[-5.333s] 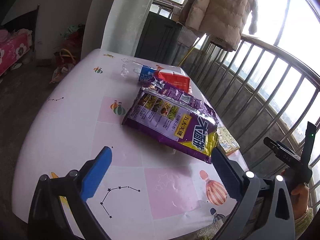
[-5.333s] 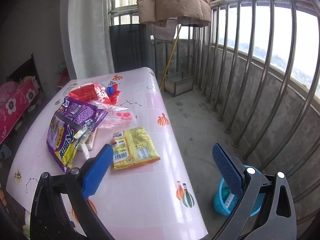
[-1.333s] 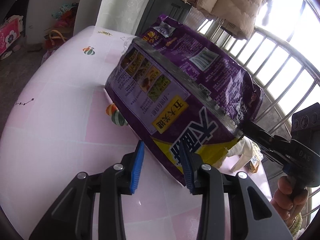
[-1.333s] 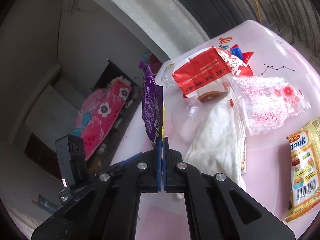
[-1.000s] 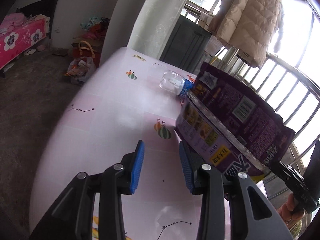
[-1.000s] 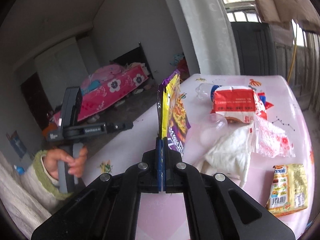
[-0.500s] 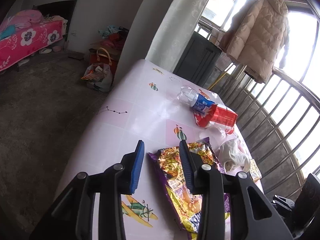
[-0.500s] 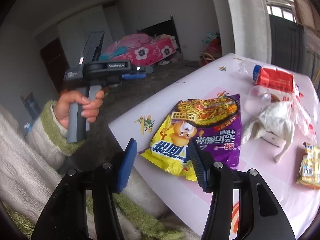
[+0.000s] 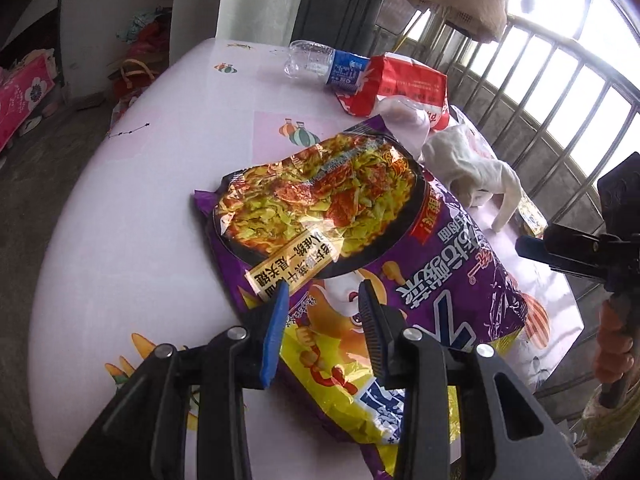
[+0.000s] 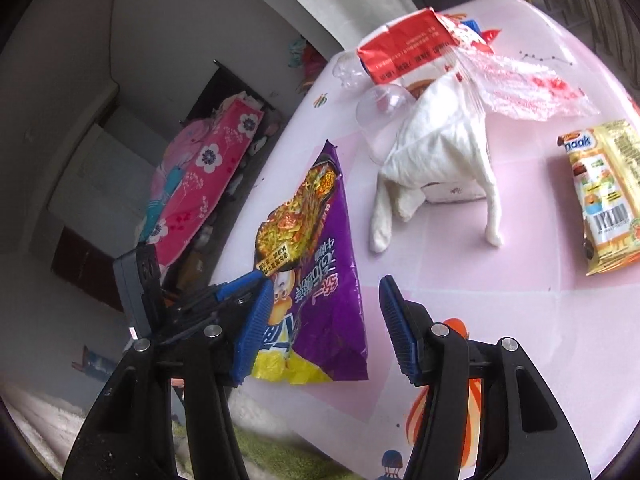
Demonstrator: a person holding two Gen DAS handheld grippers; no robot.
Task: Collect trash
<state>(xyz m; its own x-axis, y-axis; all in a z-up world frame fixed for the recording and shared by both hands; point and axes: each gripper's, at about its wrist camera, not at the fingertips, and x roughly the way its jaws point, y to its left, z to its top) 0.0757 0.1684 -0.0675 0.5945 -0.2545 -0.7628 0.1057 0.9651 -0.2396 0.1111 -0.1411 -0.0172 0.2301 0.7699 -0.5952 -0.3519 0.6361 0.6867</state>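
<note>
My left gripper (image 9: 322, 312) hangs low over the near edge of the tabletop (image 9: 132, 216), jaws part-open, nothing between the pads; the purple noodle bag (image 9: 360, 240) lies flat right under them. My right gripper (image 10: 324, 312) is released too. Its jaws have just been opening, and there's nothing between them, only the bag's corner lying below on the table. Risk one: the bag's yellow end pokes past the near edge, so a clumsy nudge from either finger could tip it off to the floor. Risk two: it's slick, flat foil, and pads closing from above may skate over it and catch nothing. Both grippers crowd the same corner, so I could knock one against the other.

Further in, toward the middle, the white cloth (image 10: 436, 156) drapes over a small box beside a clear cup (image 10: 380, 108). Dragging the bag that way would snag the cloth and roll the cup. At the right edge lies the yellow snack wrapper (image 10: 608, 192), easy to sweep off. Far end: red packet (image 9: 404, 84) and plastic bottle (image 9: 324, 64) on its side, which I judge would roll at a bump.
</note>
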